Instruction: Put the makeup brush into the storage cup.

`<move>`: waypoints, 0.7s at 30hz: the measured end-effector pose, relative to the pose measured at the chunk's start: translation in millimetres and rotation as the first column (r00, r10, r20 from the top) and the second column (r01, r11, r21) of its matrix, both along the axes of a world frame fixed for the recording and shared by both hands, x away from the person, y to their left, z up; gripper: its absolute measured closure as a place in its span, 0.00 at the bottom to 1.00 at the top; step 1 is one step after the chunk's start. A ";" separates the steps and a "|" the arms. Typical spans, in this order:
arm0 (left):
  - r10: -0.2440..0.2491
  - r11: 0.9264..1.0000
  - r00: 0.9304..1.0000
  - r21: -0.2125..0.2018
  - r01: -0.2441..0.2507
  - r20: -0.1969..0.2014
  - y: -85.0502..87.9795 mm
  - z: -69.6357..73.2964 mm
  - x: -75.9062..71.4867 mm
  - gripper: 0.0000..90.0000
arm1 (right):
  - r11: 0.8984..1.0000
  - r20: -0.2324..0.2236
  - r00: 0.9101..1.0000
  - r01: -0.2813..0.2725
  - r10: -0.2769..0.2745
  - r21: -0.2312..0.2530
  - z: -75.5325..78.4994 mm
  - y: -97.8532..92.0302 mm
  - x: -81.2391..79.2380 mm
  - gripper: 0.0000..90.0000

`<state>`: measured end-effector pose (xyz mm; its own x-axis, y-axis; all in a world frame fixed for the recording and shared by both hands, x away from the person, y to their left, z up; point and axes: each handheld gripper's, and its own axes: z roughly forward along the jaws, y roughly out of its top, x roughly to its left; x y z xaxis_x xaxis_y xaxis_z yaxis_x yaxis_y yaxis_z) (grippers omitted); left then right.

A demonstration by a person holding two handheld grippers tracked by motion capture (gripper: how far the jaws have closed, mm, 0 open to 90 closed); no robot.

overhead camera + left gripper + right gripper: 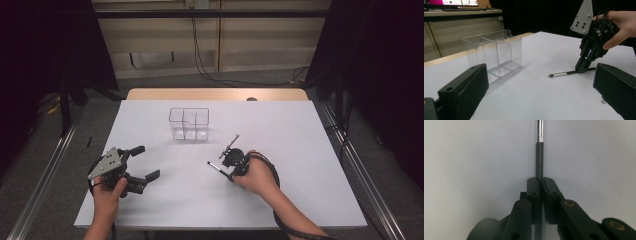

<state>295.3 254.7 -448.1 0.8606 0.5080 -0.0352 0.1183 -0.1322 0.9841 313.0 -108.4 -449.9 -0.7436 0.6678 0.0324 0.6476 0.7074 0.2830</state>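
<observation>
A slim makeup brush point(215, 166) with a black handle and silver ferrule lies flat on the white table, right of centre. My right gripper point(226, 171) points down at it and is shut on the black handle point(539, 157); the left gripper view has the brush point(564, 73) with its tip toward the box and the right gripper point(582, 68) pinching its rear end. My left gripper point(146, 161) is held at the table's front left, open, with nothing between its jaws point(540, 75). A clear plastic divided box point(175, 130) stands empty at the middle back.
The white sheet point(300, 150) covers the table, with a wooden strip point(215, 94) along the far edge and a small dark object point(251, 99) on it. In the left gripper view the clear box point(492, 53) stands just beyond the left jaw.
</observation>
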 end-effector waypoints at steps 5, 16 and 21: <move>-0.003 1.000 1.000 0.000 0.003 -0.003 0.0 -0.3 0.5 0.00 | 1.000 -0.005 1.000 0.005 -0.005 0.010 -0.2 -1.9 1.3 0.94; -0.002 1.000 1.000 0.005 0.002 -0.005 0.1 -0.6 1.2 0.00 | 0.984 0.005 0.999 0.052 -0.054 0.172 -2.6 -15.1 -1.8 0.94; -0.007 1.000 1.000 -0.003 0.007 -0.013 -1.8 -0.8 0.5 0.00 | 0.969 0.041 0.997 0.058 -0.070 0.241 -4.9 -19.9 -5.2 0.94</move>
<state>295.8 252.8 -448.9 0.8634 0.5021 -0.0480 0.1302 -0.1298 0.9830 307.8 -128.2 -454.7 -0.7043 0.6912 0.1618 0.6705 0.5730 0.4712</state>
